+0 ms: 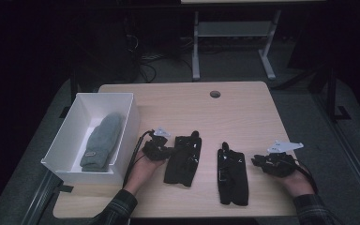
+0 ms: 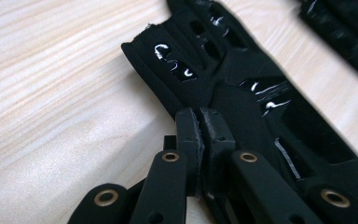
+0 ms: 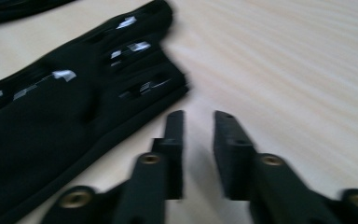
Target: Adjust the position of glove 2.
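Dark floor and a metal frame lie behind a light wooden surface [image 1: 243,112] in the high view. A white box [image 1: 126,110] stands at its left edge with a grey mitten [image 1: 102,140] lying inside. Two black gloves lie flat on the surface near your forearms: the first glove [image 1: 183,159] just right of the box, and the second glove [image 1: 232,173] beside it, the two apart. Your left gripper [image 1: 168,152] meets the left edge of the first glove; your right gripper [image 1: 255,161] rests just right of the second glove. From this height you cannot tell how either pair of fingers stands. Turn to the left gripper view: the left gripper [image 2: 199,116] has its fingers [image 2: 186,135] pressed together on the edge of the first glove [image 2: 242,93], pinching the fabric between the pads while the rest of the glove lies on the surface [image 2: 51,93]. The second glove [image 2: 345,28] shows at the upper right corner. Turn to the right gripper view, which is blurred: the right gripper [image 3: 198,116] has its fingers [image 3: 228,149] a narrow gap apart with only bare surface [image 3: 284,70] between them. The second glove [image 3: 51,126] lies just beside the fingers, on their left in this view, not touched by them.
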Demonstrator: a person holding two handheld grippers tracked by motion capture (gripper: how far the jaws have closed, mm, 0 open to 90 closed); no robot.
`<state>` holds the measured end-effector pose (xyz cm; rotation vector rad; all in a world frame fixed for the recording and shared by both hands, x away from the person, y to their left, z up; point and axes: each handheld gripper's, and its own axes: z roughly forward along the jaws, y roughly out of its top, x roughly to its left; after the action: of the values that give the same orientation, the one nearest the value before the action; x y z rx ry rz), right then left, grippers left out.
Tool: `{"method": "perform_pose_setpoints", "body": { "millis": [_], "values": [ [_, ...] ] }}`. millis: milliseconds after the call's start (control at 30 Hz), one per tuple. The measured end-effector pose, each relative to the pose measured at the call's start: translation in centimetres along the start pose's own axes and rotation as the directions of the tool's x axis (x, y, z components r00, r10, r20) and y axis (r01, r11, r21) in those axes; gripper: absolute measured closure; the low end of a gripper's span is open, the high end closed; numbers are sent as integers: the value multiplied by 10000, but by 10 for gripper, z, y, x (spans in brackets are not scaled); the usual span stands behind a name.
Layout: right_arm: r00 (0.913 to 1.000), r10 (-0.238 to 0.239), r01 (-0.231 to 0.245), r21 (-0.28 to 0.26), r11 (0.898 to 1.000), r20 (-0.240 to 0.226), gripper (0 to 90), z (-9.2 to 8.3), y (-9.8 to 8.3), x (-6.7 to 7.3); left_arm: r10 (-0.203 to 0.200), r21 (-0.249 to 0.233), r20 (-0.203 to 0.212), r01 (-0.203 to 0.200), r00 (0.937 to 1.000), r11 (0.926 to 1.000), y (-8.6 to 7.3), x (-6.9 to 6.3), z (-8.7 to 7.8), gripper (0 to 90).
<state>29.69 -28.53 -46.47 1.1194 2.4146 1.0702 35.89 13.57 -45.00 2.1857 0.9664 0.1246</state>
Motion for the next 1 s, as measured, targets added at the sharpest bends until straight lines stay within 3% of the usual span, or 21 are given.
{"method": "perform_pose_setpoints", "body": {
  "millis": [33,67,133,167,200,233,367,433,467,767,967,1000],
  "values": [
    [9989,-62,64,28,10000,-457,900,-3,-3,3,-98,-85,108,99,9999,9999,0,0,-2,868],
    [9989,-62,64,28,10000,-457,900,-3,-3,3,-118,-143,301,122,9995,9998,1,2,-4,868],
    [9930,-165,182,137,9997,-1167,900,-3,-6,9,-249,-265,530,264,9983,9993,1,2,-8,869],
    [9930,-165,182,137,9997,-1167,900,-3,-6,9,-319,-242,672,336,9972,9991,1,2,-10,869],
    [9859,-389,437,261,9987,-1626,900,0,-4,15,-398,-298,787,423,9961,9987,1,1,-12,869],
    [9859,-389,437,261,9987,-1626,900,0,-4,15,-417,-312,822,444,9957,9985,1,1,-13,869],
    [9718,-812,921,390,9950,-2214,900,6,0,27,-386,-96,1206,401,9920,9991,-2,0,-15,869],
    [9705,-828,939,388,9948,-2264,900,6,0,28,-404,-84,1305,418,9906,9991,-3,0,-15,869],
    [9656,-894,1006,338,9943,-2443,900,8,2,31,-381,-51,1356,391,9900,9992,-4,-1,-16,869],
    [9583,-1125,1256,339,9915,-2625,900,18,10,41,-489,-135,1774,522,9829,9985,-3,-4,-19,869],
    [9540,-1207,1350,341,9903,-2743,900,24,14,47,-416,-6,2119,427,9764,9991,-4,-11,-19,869],
    [9539,-1199,1350,368,9902,-2752,900,24,14,47,-447,-15,2275,463,9727,9989,-5,-13,-21,869]
  ]
}}
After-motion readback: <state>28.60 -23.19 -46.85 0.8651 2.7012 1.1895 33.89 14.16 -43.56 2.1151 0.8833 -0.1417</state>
